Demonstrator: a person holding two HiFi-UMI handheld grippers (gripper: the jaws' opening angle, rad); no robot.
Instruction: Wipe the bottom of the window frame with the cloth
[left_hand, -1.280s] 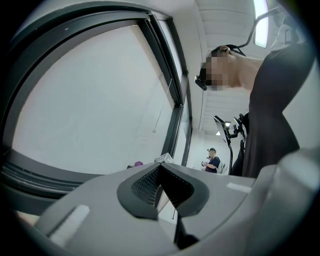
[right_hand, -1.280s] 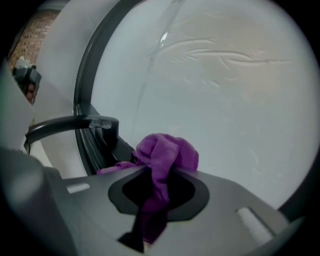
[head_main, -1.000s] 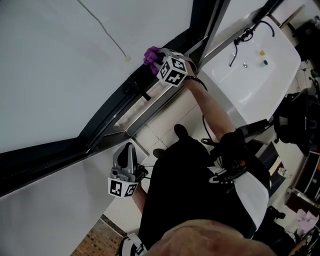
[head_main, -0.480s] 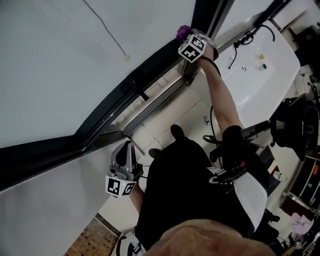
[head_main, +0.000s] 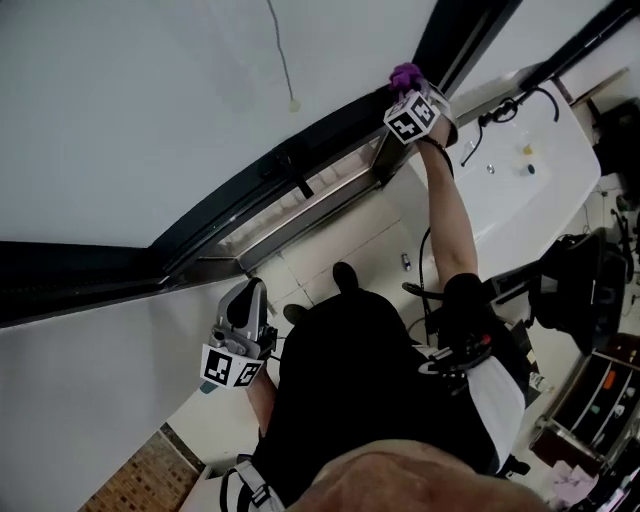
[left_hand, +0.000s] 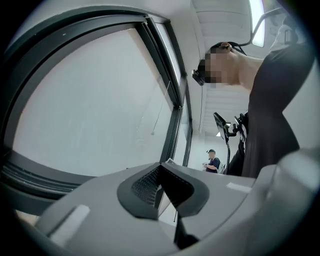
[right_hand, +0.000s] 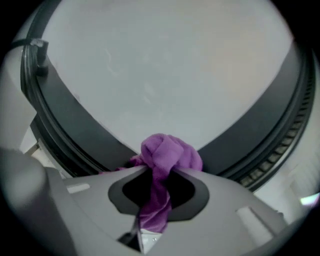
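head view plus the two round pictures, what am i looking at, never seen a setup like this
No robot: a person holds a two-jaw gripper in each hand. The head view looks down from a camera on the person's head; each round picture comes from a camera on one gripper. The right gripper is shut on a purple cloth, held up at the dark window frame. The left gripper is shut and empty, low beside the person.

**Camera arrangement.** The head view looked steeply down from above the person, taking in the window frame (head_main: 340, 142), the left gripper (head_main: 256, 292) and the right gripper (head_main: 406, 90). The left gripper view faced upward at the panes from well back. The right gripper view, looking past the cloth (right_hand: 167, 155) in its jaws, sat close against the frame. All three views shared that frame.
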